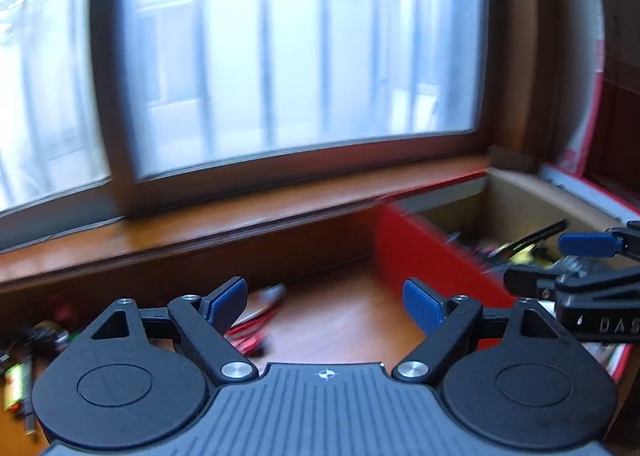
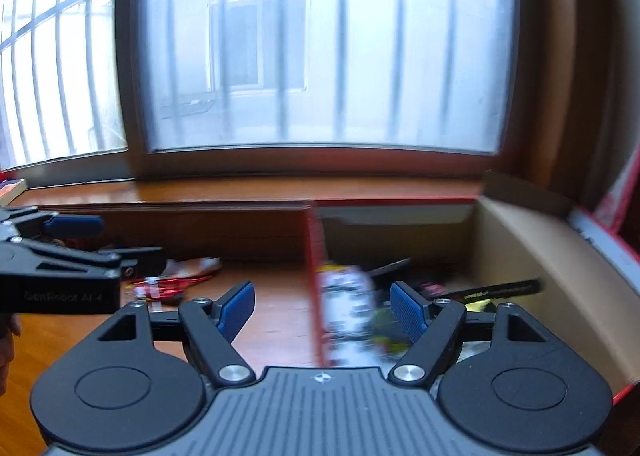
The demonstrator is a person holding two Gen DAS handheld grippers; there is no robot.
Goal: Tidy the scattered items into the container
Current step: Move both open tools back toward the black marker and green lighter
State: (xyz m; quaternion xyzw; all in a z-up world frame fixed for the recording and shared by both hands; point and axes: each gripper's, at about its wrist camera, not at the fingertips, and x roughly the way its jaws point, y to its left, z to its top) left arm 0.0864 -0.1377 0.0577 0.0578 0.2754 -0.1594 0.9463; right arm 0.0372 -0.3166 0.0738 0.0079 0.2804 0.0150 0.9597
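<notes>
Cardboard box [image 2: 532,256], red outside, plain brown inside, flaps up, stands on the wooden tabletop [image 2: 276,320] at the right end, hard against the window sill [image 1: 200,232]. Inside it: a black strip-shaped pack [image 2: 500,290] leaning toward the right wall, a white printed packet [image 2: 348,316] just inside the left wall, and other small items too blurred to name.

Scattered items outside the box: a red-and-white wrapper cluster [image 2: 172,284] on the tabletop left of the box wall; in the left wrist view, more small things at the far left edge [image 1: 24,372], possibly a green-labelled pack, smeared by blur.

Right gripper [image 2: 322,310]: angled down, straddling the box's left wall from above, blue pads [image 2: 406,310] spread wide, nothing between them but the wall edge and packet beyond; no contact visible.

Left gripper [image 1: 326,306]: over bare tabletop left of the box, tilted down, jaws wide apart and empty. In the right wrist view it shows side-on at the left edge [image 2: 84,244], above the wrapper cluster. The right gripper likewise shows at the right edge of the left view [image 1: 560,256], over the box.

A person's fingers show faintly under the left gripper's body [image 2: 8,336].
</notes>
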